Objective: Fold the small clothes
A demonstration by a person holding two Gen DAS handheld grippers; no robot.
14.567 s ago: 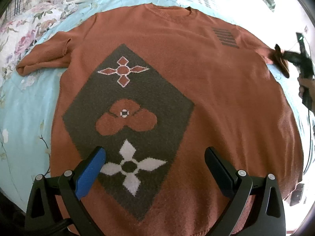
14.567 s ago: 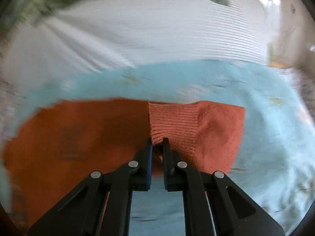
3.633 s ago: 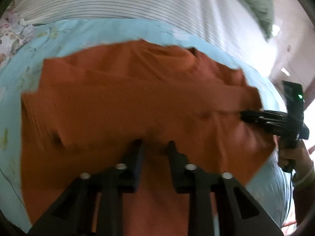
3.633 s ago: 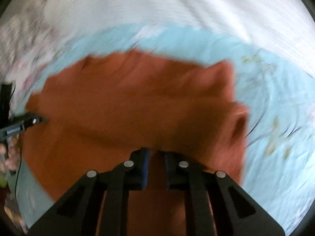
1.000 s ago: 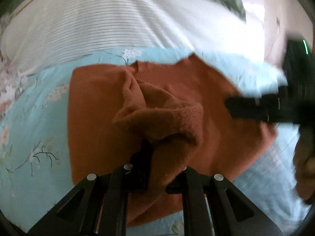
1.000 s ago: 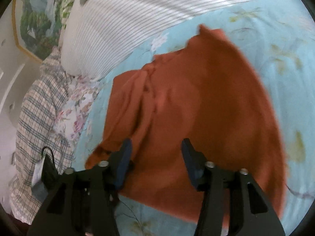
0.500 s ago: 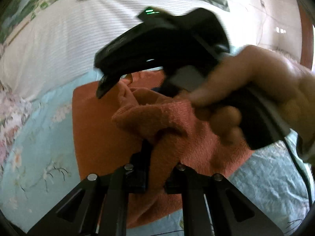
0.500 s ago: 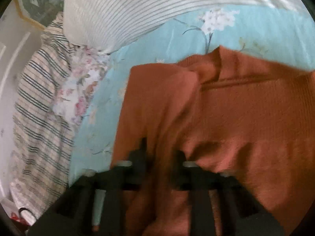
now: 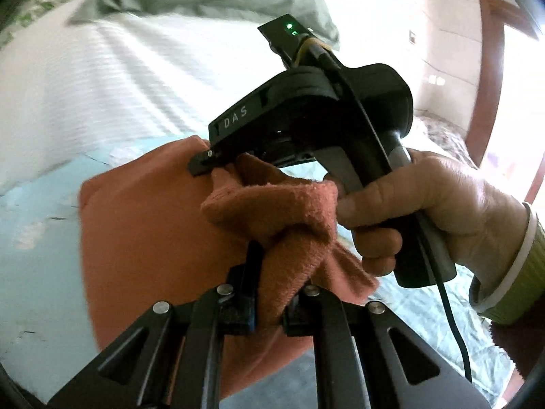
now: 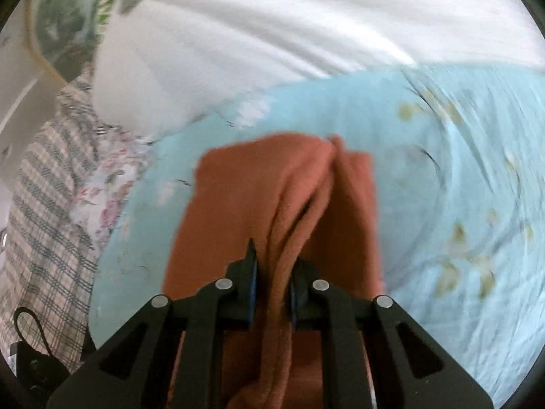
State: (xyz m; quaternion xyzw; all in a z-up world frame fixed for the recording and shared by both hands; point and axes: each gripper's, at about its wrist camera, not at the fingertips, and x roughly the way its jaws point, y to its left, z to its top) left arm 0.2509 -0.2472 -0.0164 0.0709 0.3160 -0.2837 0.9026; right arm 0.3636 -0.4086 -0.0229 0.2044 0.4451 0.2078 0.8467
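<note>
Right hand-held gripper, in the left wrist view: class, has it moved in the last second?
Yes. The right hand-held gripper has swung from the right edge leftward across the sweater, now pinching it.

light blue floral sheet (image 10: 442,177) | white striped pillow (image 10: 272,34) | plaid blanket (image 10: 44,204)

Left gripper (image 9: 269,293) clamped; right gripper (image 10: 272,283) clamped

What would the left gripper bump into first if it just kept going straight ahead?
Probably the right gripper. The left gripper is shut on a bunch of the sweater, and the right one, also shut on that sweater, sits just ahead, with the hand holding it. Exact depth is unclear.
</note>
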